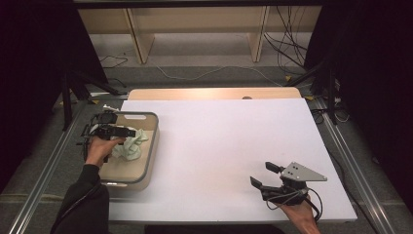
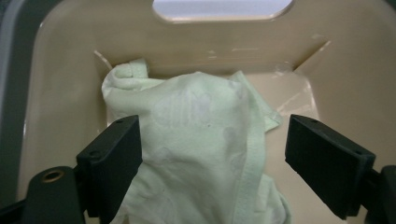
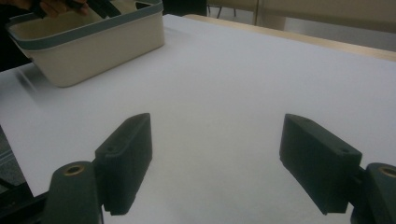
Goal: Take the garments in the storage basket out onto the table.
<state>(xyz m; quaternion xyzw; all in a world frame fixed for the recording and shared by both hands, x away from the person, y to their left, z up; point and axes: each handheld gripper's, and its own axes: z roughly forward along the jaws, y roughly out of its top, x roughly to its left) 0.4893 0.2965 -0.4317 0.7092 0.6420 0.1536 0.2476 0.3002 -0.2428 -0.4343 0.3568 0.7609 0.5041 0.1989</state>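
Currently the left gripper (image 1: pixel 113 130) hangs over the beige basket (image 1: pixel 150 146), wrist bent downward, jaws apart astride the pale green cloth (image 2: pixel 196 140) bunched inside, while the right gripper (image 1: pixel 265 175) rests low over the white table (image 1: pixel 219 146), jaws spread, holding nothing.

Basket (image 1: pixel 152 146) on table (image 1: pixel 219 146), left side – cloth (image 1: pixel 130 145) inside. Left gripper (image 1: pixel 127 131) over basket, above cloth. Right gripper (image 1: pixel 263 175) at table's near right – well apart from basket.

Grey carpet floor (image 1: pixel 204 73), loose cables (image 1: pixel 287 46), pale wooden shelving (image 1: pixel 195 22), dark curtains (image 1: pixel 365 58) on both sides.
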